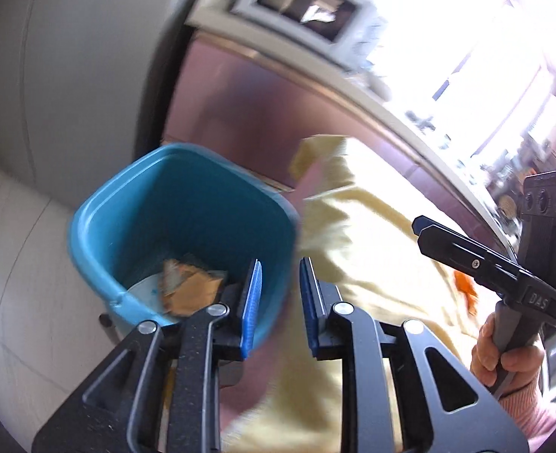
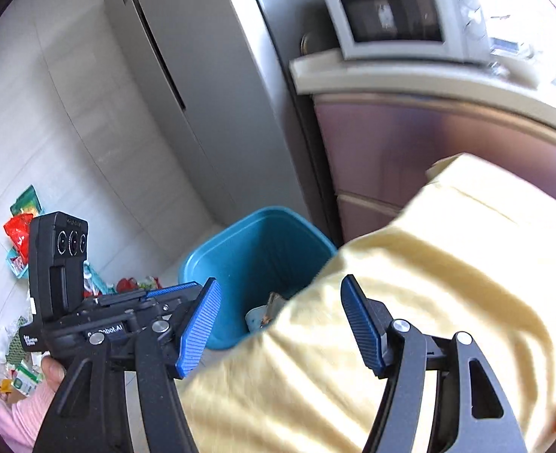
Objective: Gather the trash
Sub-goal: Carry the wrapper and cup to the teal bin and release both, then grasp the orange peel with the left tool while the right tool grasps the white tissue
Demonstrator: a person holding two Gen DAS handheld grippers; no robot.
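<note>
The blue bin [image 1: 179,226] stands on the pale tiled floor [image 1: 17,264], in the corner where the grey fridge [image 2: 187,87] meets the pinkish cabinet [image 2: 410,143]. At its bottom lie a crumpled brown wrapper [image 1: 191,287] and a whitish round piece [image 1: 145,290]. A pale yellow cloth [image 2: 428,283] spreads just beside the bin, and in the right wrist view its edge hides the bin's near right rim.

The left gripper [image 1: 279,298] hangs over the bin's near right rim with a narrow gap between its blue pads [image 1: 251,302]; nothing is between them. The right gripper [image 2: 281,324] is spread wide above the yellow cloth with nothing pinched, though the cloth fills the view between its blue pads [image 2: 198,328]. A hand [image 1: 504,355] with a pink sleeve grips its handle.

Well apart from the bin, along the floor's far left side, loose trash [image 2: 21,234] lies scattered: red and green packets, white paper and small cartons. On the tabletop [image 2: 391,71] above the cabinet sits a white microwave [image 2: 398,15]. Both views are blurred.
</note>
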